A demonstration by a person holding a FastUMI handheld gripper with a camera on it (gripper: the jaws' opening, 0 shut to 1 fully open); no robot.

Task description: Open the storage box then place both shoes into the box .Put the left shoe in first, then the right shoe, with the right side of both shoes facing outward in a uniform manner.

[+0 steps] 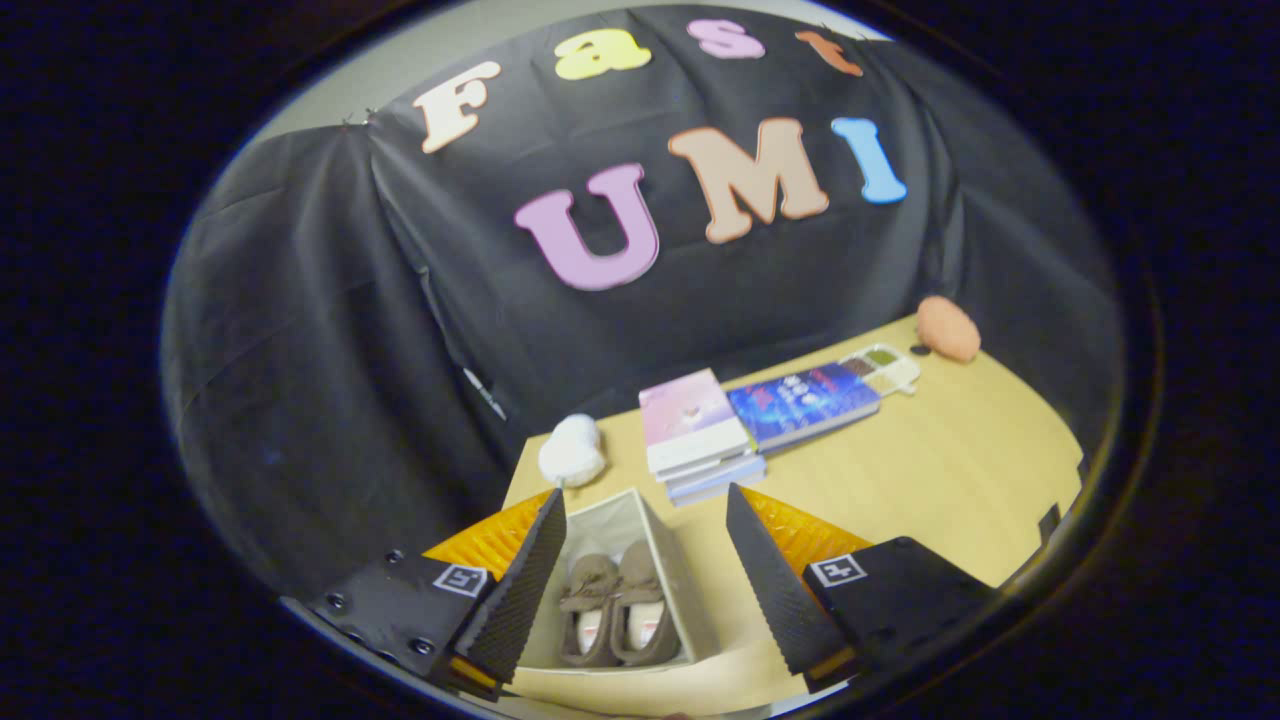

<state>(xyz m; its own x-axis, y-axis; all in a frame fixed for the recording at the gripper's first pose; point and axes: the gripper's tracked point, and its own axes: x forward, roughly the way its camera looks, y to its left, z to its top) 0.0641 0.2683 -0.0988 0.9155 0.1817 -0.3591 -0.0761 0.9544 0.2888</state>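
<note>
Storage box [640,525], open at the top, standing on the table [950,470] near its front-left corner, seen from above between the two fingers of the gripper [640,590]. Inside the box lie two brown shoes [618,612], side by side and touching, toes pointing toward the far wall of the box; their pale insoles are visible through the openings. The left shoe's opening is partly hidden by the box's near wall.

Gripper fingers spread wide apart, one on each side of the box, held above it and gripping nothing; whether they touch the box walls cannot be told.

Beyond the box, toward the back edge of the table: a stack of books [700,438] with a pink cover on top, just past the far wall of the box. Beside the stack, further along the back edge, a blue book [805,400] lying flat, and next to it a small tray with compartments [882,368]. At the far right corner of the table, an orange rounded soft object [948,328]. At the left back corner, a white fluffy object [572,450], near the box's far left corner but apart from it.
</note>
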